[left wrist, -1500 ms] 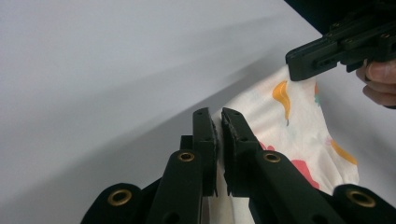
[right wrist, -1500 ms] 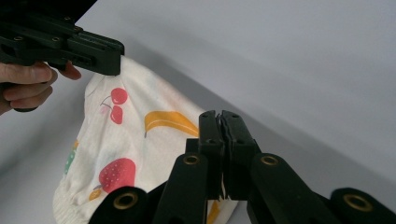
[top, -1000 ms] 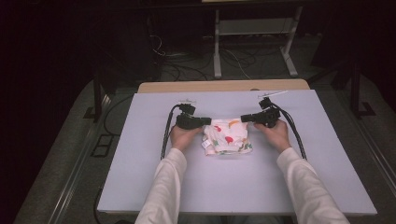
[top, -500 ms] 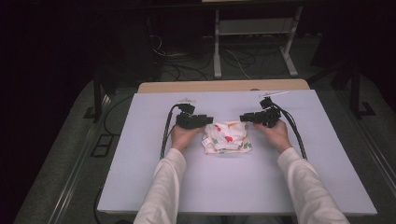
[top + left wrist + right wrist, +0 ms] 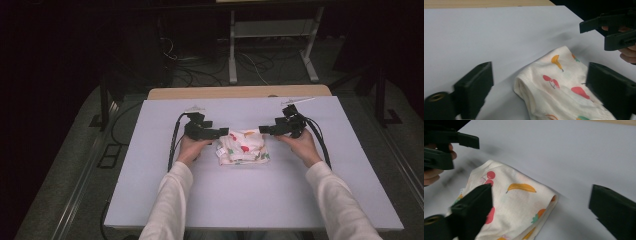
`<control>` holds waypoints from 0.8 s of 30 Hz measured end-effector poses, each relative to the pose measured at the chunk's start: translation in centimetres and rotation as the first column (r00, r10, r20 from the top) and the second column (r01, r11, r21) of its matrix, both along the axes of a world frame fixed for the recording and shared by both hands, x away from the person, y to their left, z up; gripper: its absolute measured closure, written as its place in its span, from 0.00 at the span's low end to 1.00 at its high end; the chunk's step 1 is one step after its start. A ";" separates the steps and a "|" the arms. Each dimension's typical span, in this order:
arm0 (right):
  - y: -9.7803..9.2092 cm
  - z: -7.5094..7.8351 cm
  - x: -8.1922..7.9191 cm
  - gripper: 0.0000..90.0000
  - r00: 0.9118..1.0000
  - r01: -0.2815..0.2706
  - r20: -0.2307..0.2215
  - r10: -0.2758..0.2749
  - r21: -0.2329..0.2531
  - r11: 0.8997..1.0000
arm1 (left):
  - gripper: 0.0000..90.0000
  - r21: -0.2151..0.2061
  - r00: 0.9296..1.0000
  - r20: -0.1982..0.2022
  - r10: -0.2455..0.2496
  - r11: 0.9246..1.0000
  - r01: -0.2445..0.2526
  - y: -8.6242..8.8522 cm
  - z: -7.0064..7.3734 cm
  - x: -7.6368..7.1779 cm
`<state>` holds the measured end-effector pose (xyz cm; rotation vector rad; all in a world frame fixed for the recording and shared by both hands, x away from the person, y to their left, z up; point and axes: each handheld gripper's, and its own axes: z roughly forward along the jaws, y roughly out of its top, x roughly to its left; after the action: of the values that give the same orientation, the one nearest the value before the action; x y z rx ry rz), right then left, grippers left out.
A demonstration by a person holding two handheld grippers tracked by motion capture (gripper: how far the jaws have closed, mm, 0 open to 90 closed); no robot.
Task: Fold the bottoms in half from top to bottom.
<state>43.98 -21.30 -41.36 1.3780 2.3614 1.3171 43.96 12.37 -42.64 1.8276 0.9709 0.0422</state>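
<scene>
Both claws had lifted off the folded cloth (image 5: 243,147) since a second earlier. Left claw (image 5: 224,132) hung over the cloth's far-left corner, jaws apart, nothing gripped. Right claw (image 5: 263,130) hung over its far-right corner, also wide apart and empty. Cloth lay flat mid-bench (image 5: 150,200), between both hands. Looked like a fold step: best to pinch both far corners at once, all layers, and move them level.
</scene>
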 end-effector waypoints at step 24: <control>-1.3 0.6 -4.2 0.00 0.999 -0.045 0.019 0.044 0.017 0.999 | 0.00 0.064 0.994 0.105 -0.005 0.998 -0.002 2.6 2.4 -4.3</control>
<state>39.76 -22.61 -40.79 1.3195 2.3881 1.3584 39.67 15.01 -40.28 1.8653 0.9038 0.1688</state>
